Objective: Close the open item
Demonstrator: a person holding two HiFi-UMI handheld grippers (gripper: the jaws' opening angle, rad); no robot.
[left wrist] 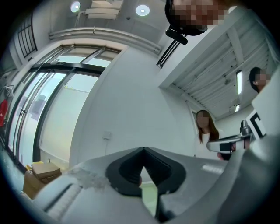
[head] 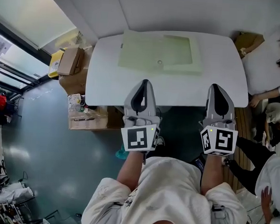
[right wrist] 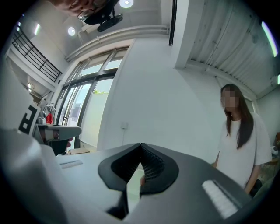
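A flat pale green folder-like item (head: 160,51) lies open on the far half of the white table (head: 104,78), with a small round snap (head: 159,62) near its middle. My left gripper (head: 142,84) hovers over the table's near edge, left of centre, its jaws shut with nothing between them. My right gripper (head: 218,88) hangs level with it to the right, also shut and empty. Both tips are well short of the green item. In the left gripper view the black pads (left wrist: 131,168) meet at the tip, with a strip of green visible below. The right gripper view shows its pads (right wrist: 151,168) meeting as well.
Cardboard boxes (head: 69,61) and a box of clutter (head: 86,116) stand on the floor left of the table. People in white (head: 271,60) sit or stand at the right side; one person (right wrist: 238,131) stands beyond the table. A window wall runs along the left.
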